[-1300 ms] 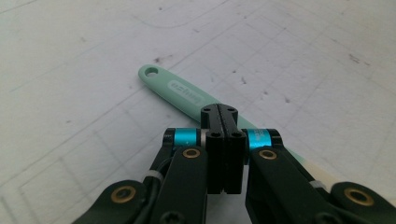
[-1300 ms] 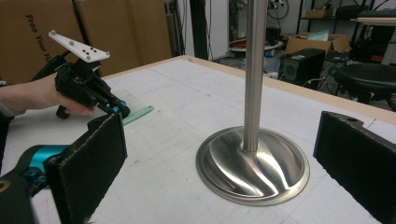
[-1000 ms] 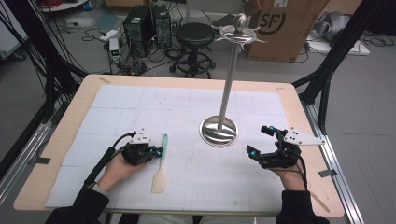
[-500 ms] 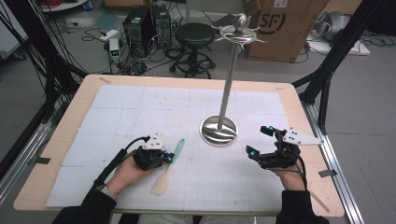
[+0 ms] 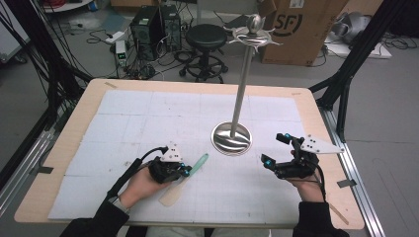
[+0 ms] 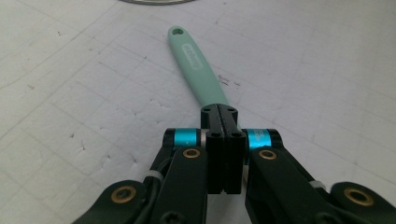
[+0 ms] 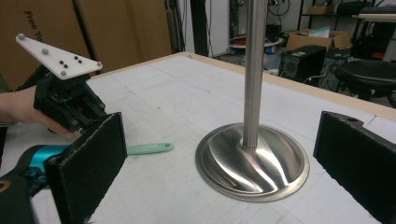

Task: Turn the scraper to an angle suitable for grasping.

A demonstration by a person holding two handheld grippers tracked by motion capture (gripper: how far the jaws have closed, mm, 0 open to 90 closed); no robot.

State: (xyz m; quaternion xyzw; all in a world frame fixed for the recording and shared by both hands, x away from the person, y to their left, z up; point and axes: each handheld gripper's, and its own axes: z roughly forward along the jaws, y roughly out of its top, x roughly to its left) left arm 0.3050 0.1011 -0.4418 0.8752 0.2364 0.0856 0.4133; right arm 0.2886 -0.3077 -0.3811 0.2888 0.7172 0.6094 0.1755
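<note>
A spatula with a mint-green handle [image 5: 200, 162] and a pale blade [image 5: 171, 195] lies slanted on the white mat, its handle end pointing toward the stand's base. My left gripper [image 5: 186, 170] is shut on the handle; in the left gripper view the jaws meet around the handle [image 6: 194, 58] close to the blade end. My right gripper [image 5: 273, 149] rests at the right of the mat, open with nothing between its fingers. In the right gripper view its wide-apart pads [image 7: 93, 158] frame the stand's base [image 7: 252, 163], with the handle [image 7: 149, 148] and the left hand beyond.
A tall steel stand [image 5: 244, 74] with hooks at its top [image 5: 254, 34] rises from a round base [image 5: 231, 139] in the middle right of the table [image 5: 64, 143]. Beyond the far edge are a stool [image 5: 206, 37], computers and a cardboard box [image 5: 301, 24].
My left hand has moved right with the spatula in its grip, and the spatula has swung from pointing straight away to slanting toward the stand. The right gripper has stayed put.
</note>
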